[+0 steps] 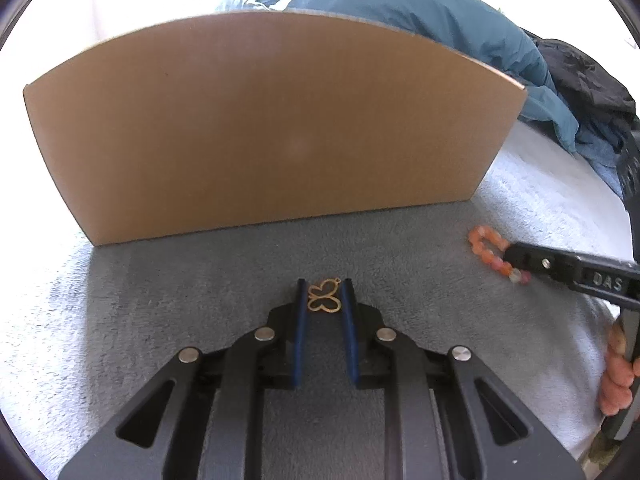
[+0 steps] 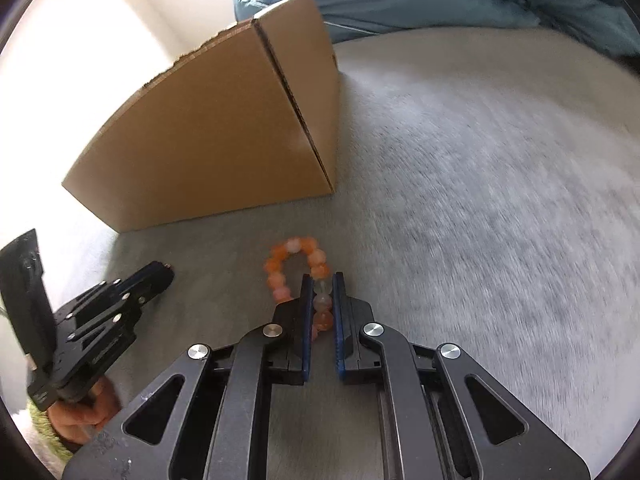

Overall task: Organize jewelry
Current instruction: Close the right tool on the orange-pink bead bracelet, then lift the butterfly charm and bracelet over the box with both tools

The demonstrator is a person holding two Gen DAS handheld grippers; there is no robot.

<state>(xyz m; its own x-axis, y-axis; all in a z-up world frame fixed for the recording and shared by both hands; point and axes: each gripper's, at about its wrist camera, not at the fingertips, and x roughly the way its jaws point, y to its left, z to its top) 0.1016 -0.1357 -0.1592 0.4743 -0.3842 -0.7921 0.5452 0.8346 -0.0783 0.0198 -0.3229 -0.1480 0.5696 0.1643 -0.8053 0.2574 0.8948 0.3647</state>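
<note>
We have two pickups under way on a grey blanket (image 1: 160,300). At lower centre, our left gripper (image 1: 324,294) brackets a gold butterfly pendant (image 1: 324,300), jaws narrow, apparently just touching it. Our right gripper (image 2: 320,290) pinches an orange bead bracelet (image 2: 296,264). Next, we'd lift both into the cardboard box (image 1: 260,120) above; its inside is hidden.

A cardboard box (image 1: 272,128) stands on the grey fleece blanket (image 2: 480,200) (teal duvet (image 1: 420,12) bunched behind it).
</note>
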